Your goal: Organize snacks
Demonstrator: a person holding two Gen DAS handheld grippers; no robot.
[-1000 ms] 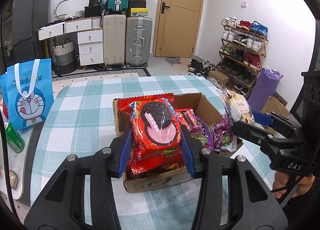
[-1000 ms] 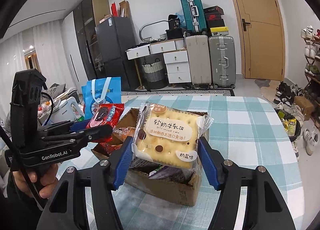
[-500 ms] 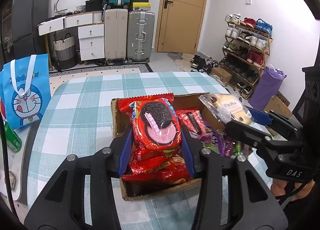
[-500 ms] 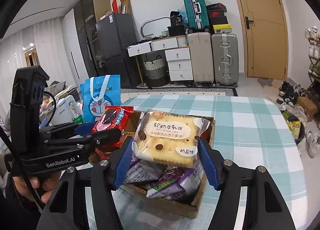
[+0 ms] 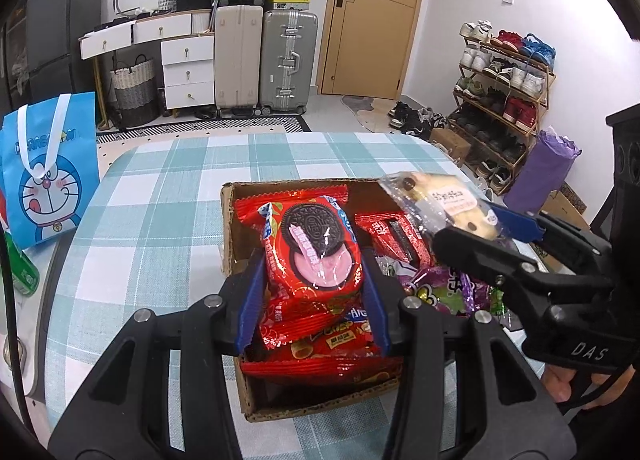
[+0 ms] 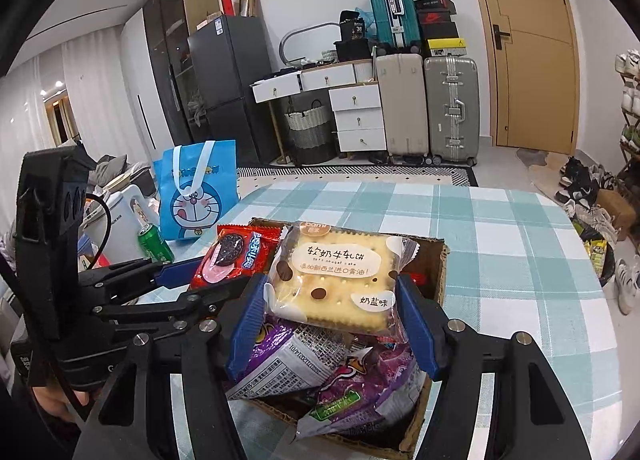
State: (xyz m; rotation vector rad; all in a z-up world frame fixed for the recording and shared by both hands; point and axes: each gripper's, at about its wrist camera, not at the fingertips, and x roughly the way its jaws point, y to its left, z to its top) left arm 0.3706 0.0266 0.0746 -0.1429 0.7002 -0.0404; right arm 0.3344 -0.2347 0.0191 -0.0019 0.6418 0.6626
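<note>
An open cardboard box [image 5: 228, 220] sits on the checked table and holds red and purple snack packets. My left gripper [image 5: 314, 288] is shut on a red Oreo packet [image 5: 312, 248] and holds it over the box's left half. My right gripper [image 6: 334, 304] is shut on a clear-wrapped nougat biscuit packet [image 6: 336, 280] and holds it over the box's right half [image 6: 434, 260]. The biscuit packet also shows in the left wrist view [image 5: 444, 204], and the Oreo packet in the right wrist view [image 6: 236, 256]. Purple packets [image 6: 360, 388] lie beneath it.
A blue Doraemon bag [image 5: 48, 172] and a green can [image 6: 155, 242] stand at the table's left edge. A white kettle [image 6: 124, 212] is beside them. Checked tablecloth [image 5: 168, 180] surrounds the box. Suitcases, drawers and a shoe rack [image 5: 504, 96] stand beyond the table.
Both grippers have moved in over the box with their packets still held. The box's contents now show from more directly above.
</note>
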